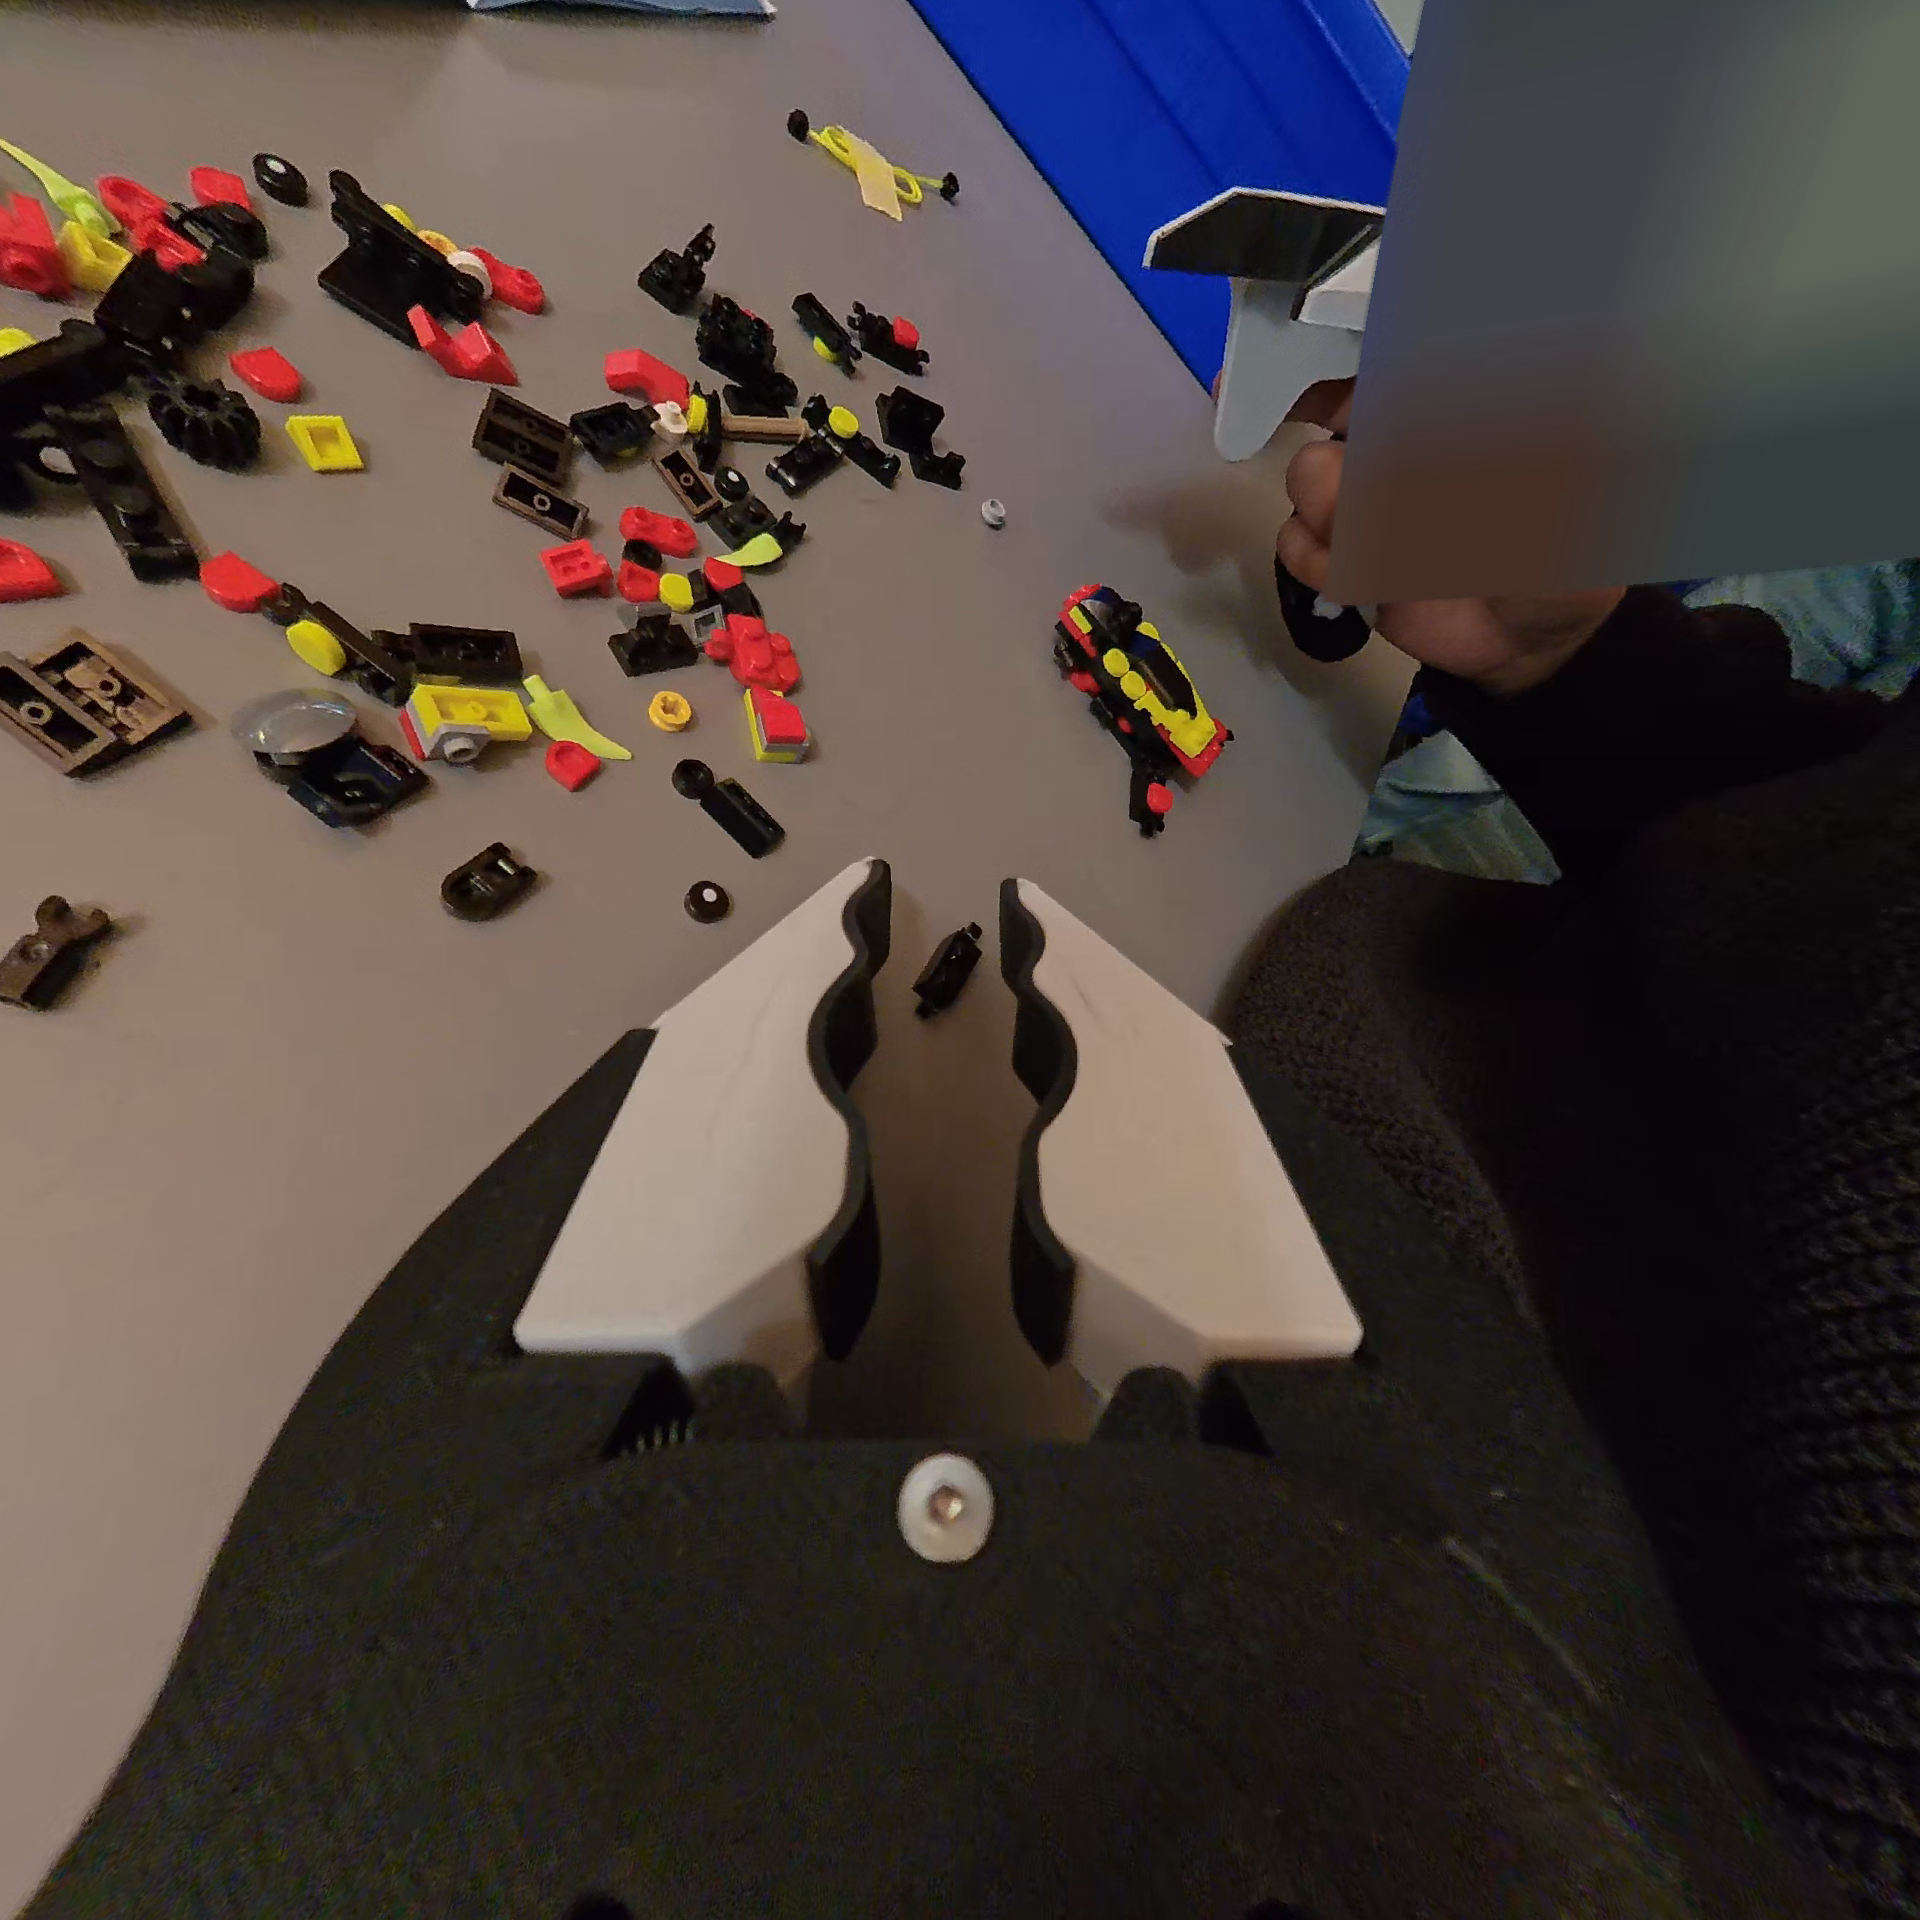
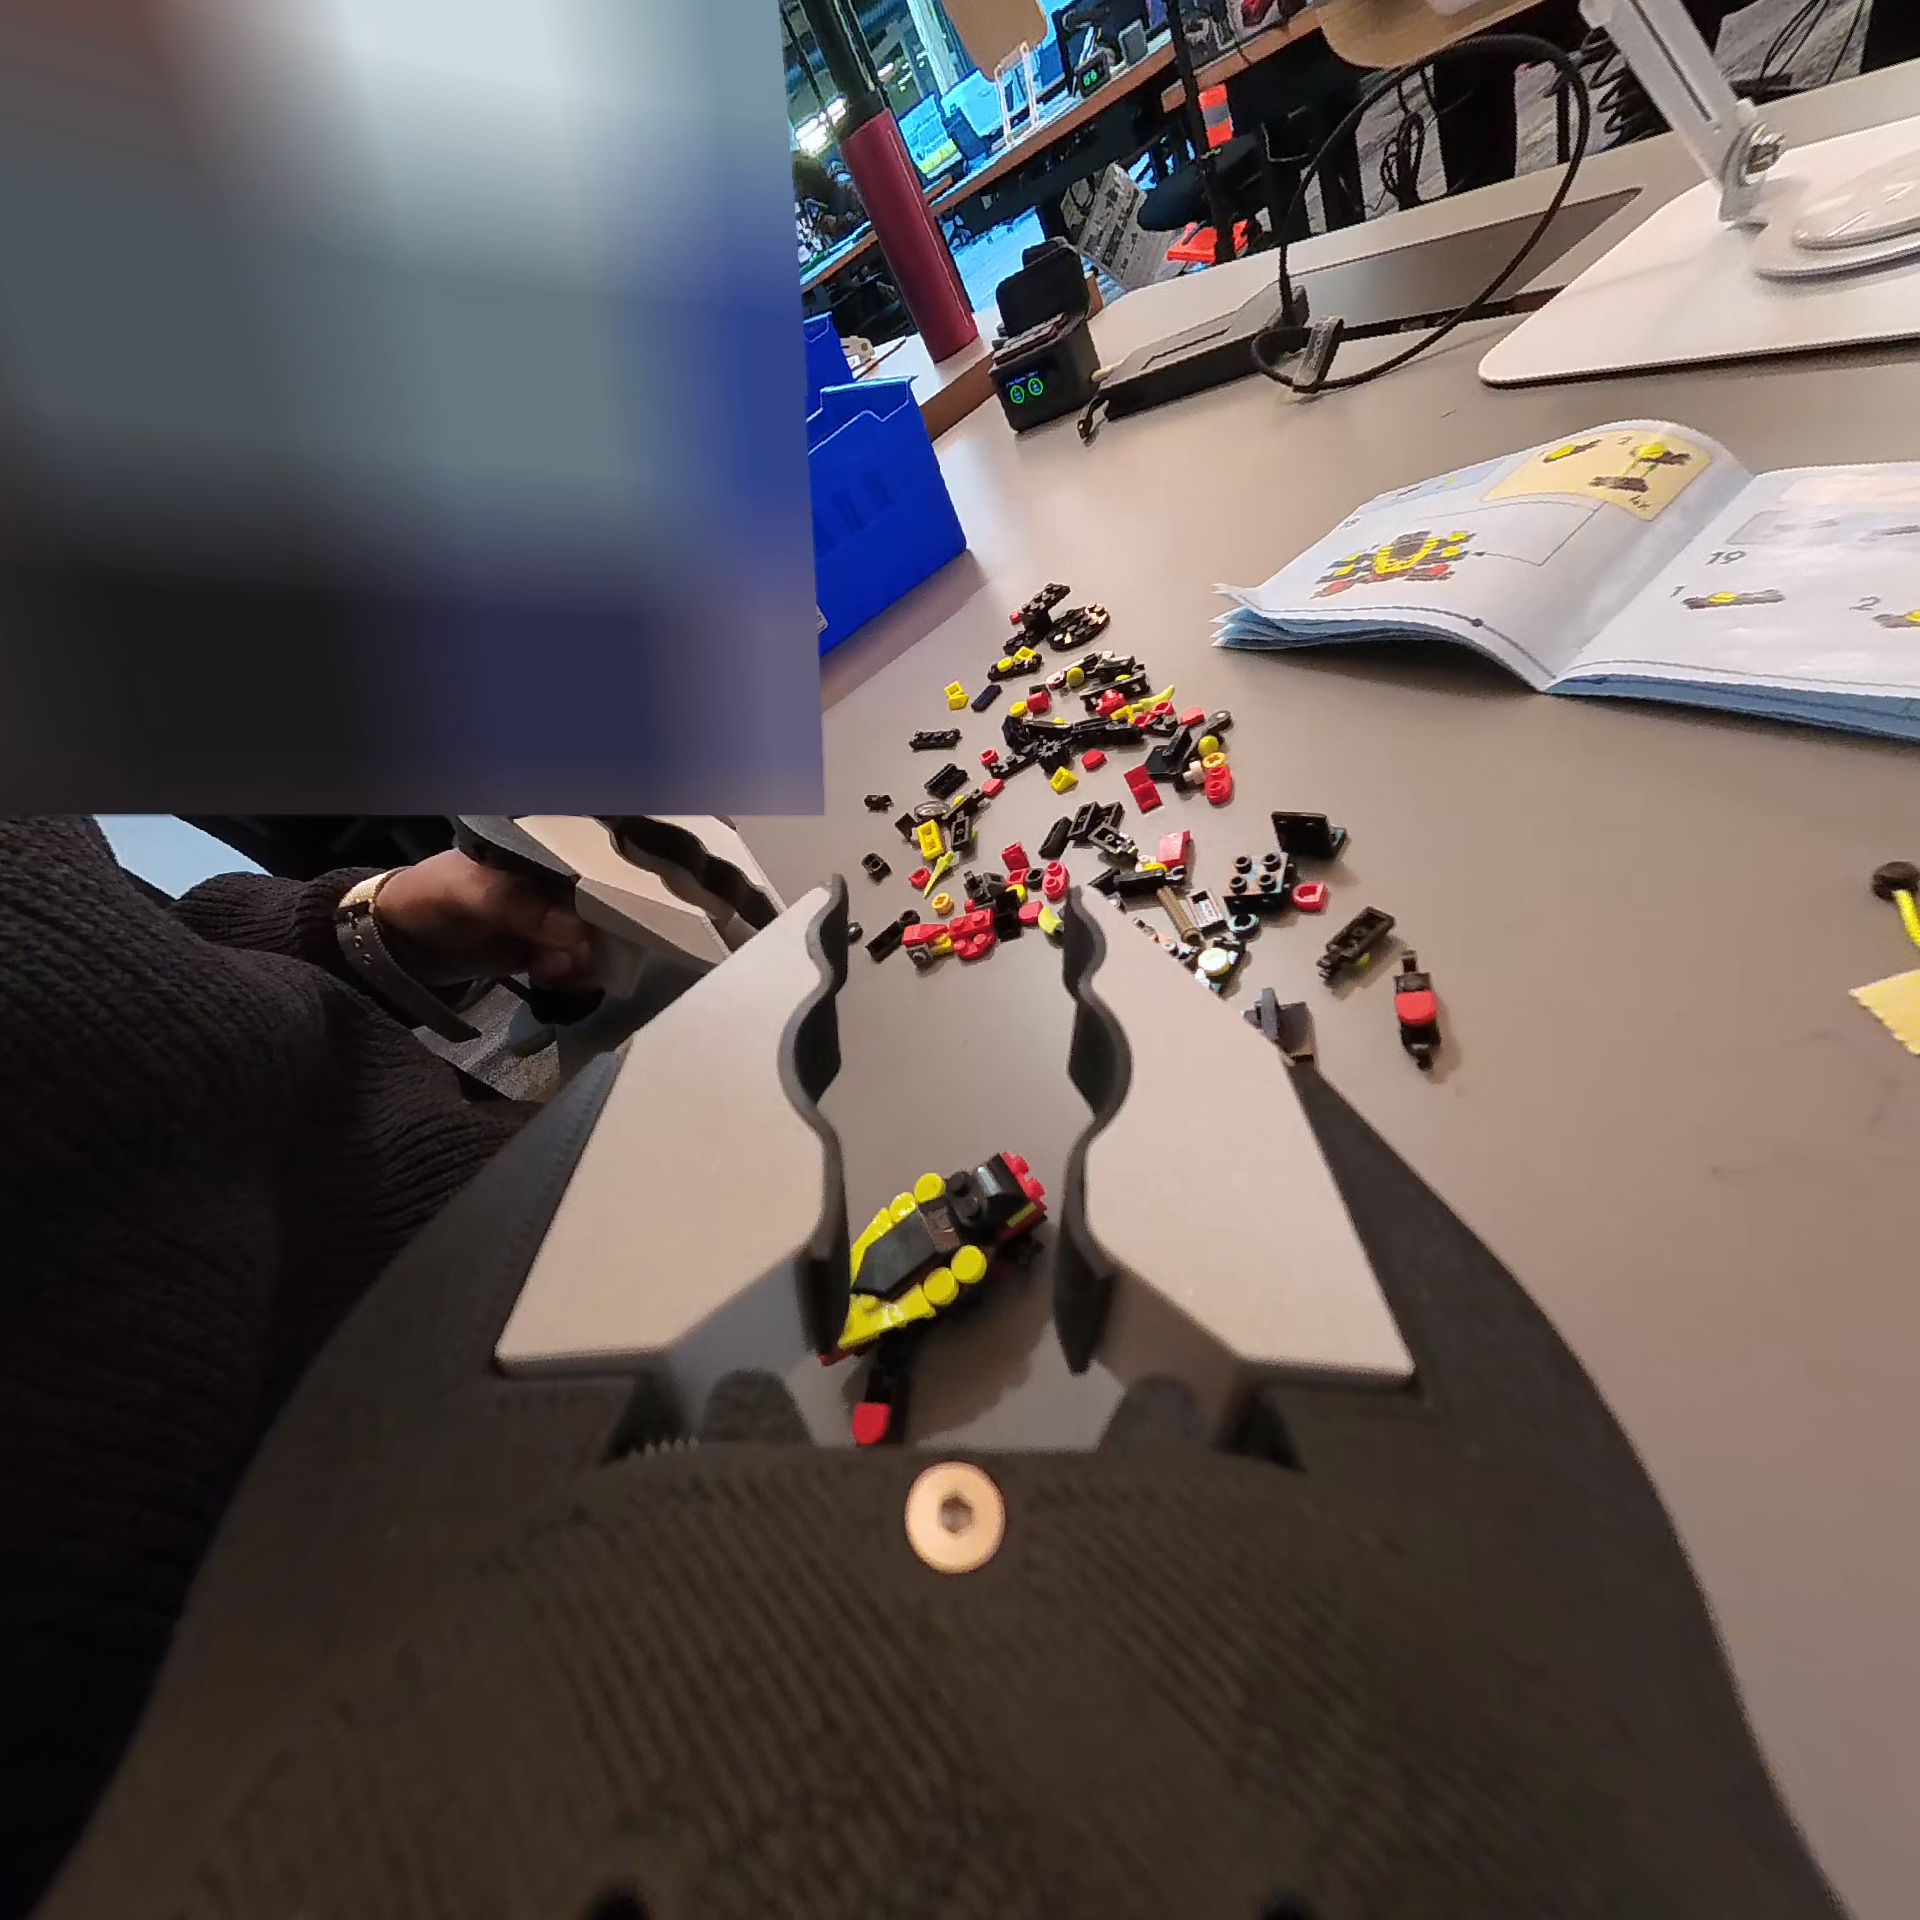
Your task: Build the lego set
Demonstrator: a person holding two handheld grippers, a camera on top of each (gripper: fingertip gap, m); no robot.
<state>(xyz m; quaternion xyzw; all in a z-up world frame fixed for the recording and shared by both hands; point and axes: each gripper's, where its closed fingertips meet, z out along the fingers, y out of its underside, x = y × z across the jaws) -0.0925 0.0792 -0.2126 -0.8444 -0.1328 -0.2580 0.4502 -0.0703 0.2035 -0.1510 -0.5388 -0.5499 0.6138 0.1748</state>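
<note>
- Grey matte tabletop fills both wrist views, its upper half strewn with loose red, yellow and black toy bricks
- Behind the table in the right wrist view, upper centre, runs a room of long desks, with a dark red cylinder, a black device with green lights, cables and a white stand base at upper right
- An open instruction booklet lies at the right edge of that view
- Blue plastic bin stands at centre left there; its inside cannot be seen
- Left gripper has its jaws spread slightly, a small black brick piece lying on the table between them, touched by neither pad
- Right gripper has its jaws spread wide; a part-built yellow, black and red brick model lies on the table between the finger bases, ungripped; in the left wrist view it sits at centre right
</note>
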